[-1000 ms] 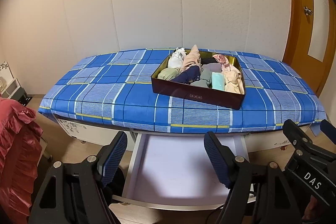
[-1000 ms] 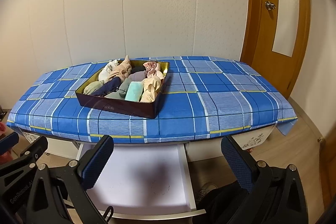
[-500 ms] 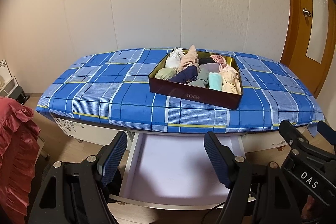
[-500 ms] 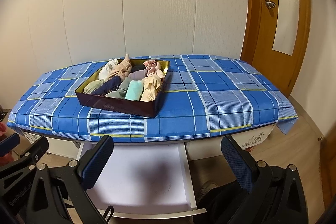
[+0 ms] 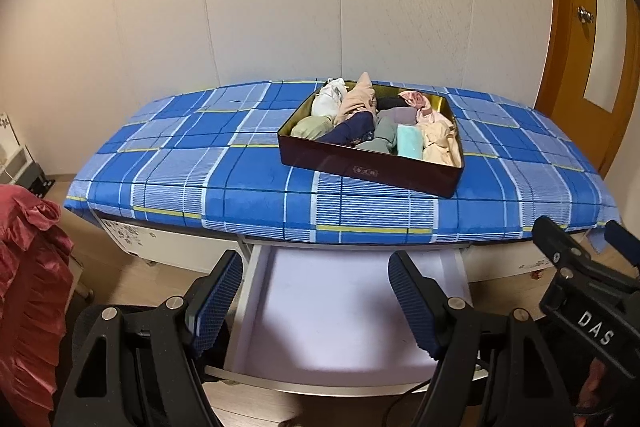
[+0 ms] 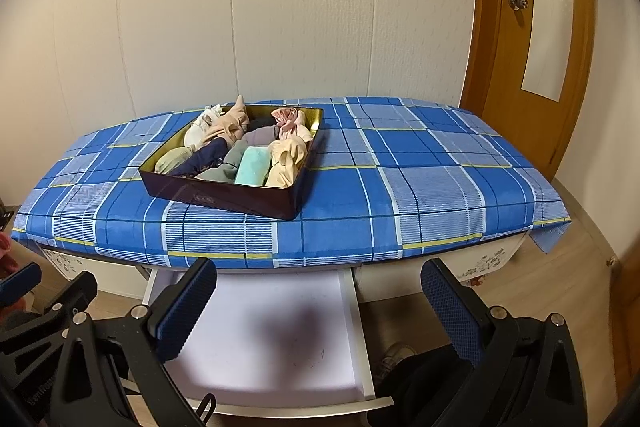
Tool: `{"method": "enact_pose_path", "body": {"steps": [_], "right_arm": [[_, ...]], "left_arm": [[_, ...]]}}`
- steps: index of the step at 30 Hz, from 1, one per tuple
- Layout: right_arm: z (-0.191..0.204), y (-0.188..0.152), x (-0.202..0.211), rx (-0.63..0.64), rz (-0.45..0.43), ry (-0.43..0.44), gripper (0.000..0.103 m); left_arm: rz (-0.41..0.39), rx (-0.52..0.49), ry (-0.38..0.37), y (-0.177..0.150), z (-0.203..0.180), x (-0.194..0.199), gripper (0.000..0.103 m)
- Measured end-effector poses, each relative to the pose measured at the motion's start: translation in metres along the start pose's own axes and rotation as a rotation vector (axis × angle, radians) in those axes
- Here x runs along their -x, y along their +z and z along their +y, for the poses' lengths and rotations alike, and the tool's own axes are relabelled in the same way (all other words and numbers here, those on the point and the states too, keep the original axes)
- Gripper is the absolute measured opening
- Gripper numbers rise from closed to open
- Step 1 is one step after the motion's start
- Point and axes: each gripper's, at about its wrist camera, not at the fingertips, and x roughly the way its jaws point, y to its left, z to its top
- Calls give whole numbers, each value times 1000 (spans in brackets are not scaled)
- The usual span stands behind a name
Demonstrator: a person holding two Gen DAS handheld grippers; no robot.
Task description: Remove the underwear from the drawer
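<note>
Underwear (image 5: 372, 131), rolled and folded in mixed colours, fills a dark open-topped box (image 5: 368, 173) standing on the blue plaid cloth (image 5: 192, 163) that covers the desk. In the left wrist view, the drawer (image 5: 340, 311) below the desk edge is pulled out and its white floor is bare. The left gripper (image 5: 316, 303) hovers over the drawer, released, jaws wide apart and holding nothing. The other gripper shows at the right edge.

In the right wrist view, the underwear (image 6: 240, 151) sits in the same box (image 6: 224, 199), left of centre on the desk. The drawer (image 6: 272, 331) is open and empty. The right gripper (image 6: 320, 311) is likewise spread open and empty above the drawer front.

Handling judgement: the garments are light, soft and compliant, not fragile. They will unroll if pinched at an edge. Take hold across the middle of one roll, such as the mint-green piece (image 6: 252, 165), closing firmly.
</note>
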Motion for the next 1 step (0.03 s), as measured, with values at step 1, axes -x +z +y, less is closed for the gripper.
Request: {"method": "enact_pose_path", "body": {"steps": [1], "right_arm": [[-1, 0, -2, 0, 4, -1, 103]], "left_arm": [[6, -7, -1, 0, -1, -2, 77]]}}
